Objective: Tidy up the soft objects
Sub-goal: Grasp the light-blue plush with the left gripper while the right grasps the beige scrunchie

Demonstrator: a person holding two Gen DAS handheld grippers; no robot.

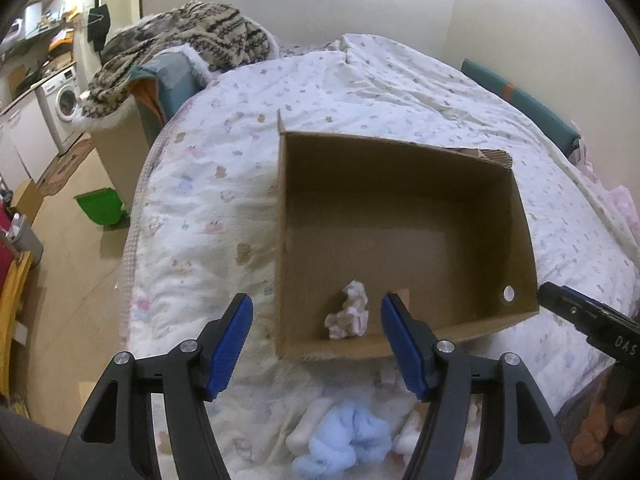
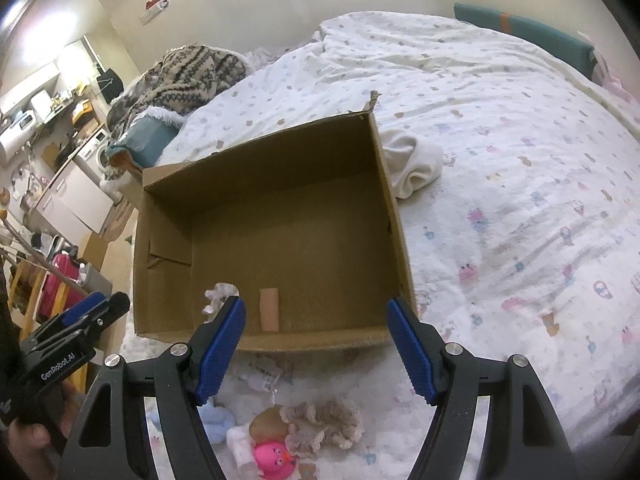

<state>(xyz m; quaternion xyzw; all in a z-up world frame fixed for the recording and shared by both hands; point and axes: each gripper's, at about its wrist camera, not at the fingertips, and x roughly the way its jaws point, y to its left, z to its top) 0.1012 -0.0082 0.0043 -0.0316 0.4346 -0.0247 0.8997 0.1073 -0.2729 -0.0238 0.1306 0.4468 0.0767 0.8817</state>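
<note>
An open cardboard box (image 1: 516, 208) (image 2: 394, 216) sits on the bed. A small white-beige fluffy toy (image 1: 349, 311) lies inside at its near wall; it also shows in the right wrist view (image 2: 218, 294). My left gripper (image 1: 316, 344) is open and empty above the box's near edge. My right gripper (image 2: 316, 346) is open and empty above the same edge. On the bed before the box lie a light blue plush (image 1: 344, 444), a beige crocheted piece (image 2: 324, 424), a pink duck toy (image 2: 274, 458) and a white roll (image 2: 240, 446).
A white folded cloth (image 2: 412, 160) lies beside the box's right wall. A patterned blanket (image 1: 180, 44) is heaped at the bed's far left. The bed's left edge drops to the floor with a green bin (image 1: 100, 208). The right gripper's body (image 1: 592, 320) is at the box's right.
</note>
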